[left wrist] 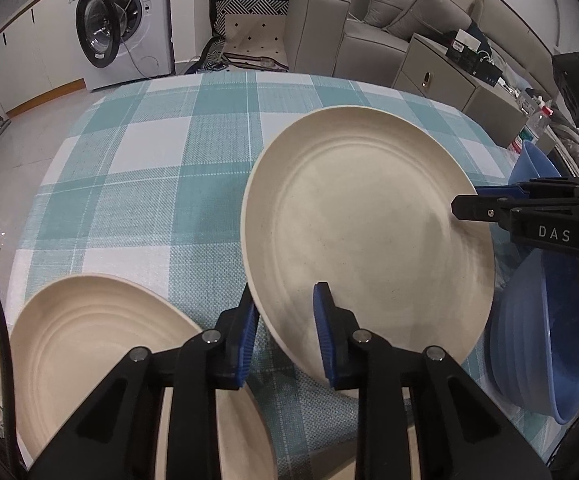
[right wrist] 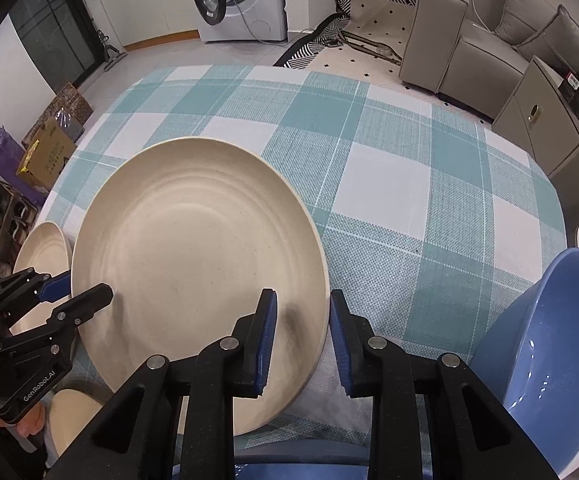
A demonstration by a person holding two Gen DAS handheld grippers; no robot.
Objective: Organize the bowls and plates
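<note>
A large cream plate (left wrist: 369, 216) (right wrist: 193, 264) is held between both grippers over the teal-and-white checked table (left wrist: 149, 184). My left gripper (left wrist: 285, 296) (right wrist: 87, 285) is shut on its near-left rim, one blue pad above and one below. My right gripper (right wrist: 302, 296) (left wrist: 467, 197) is shut on the opposite rim. A second cream plate (left wrist: 101, 332) (right wrist: 43, 248) lies on the table to the left, partly under my left gripper. A blue bowl (left wrist: 541, 340) (right wrist: 549, 340) sits at the right edge, tilted toward the plate.
Another blue bowl (left wrist: 529, 164) shows behind the right gripper. Beyond the table's far edge are a washing machine (left wrist: 121, 24), a patterned rug (right wrist: 369, 12) and a grey sofa (left wrist: 369, 20). A cabinet (right wrist: 545, 128) stands off the right side, boxes (right wrist: 49, 152) off the left.
</note>
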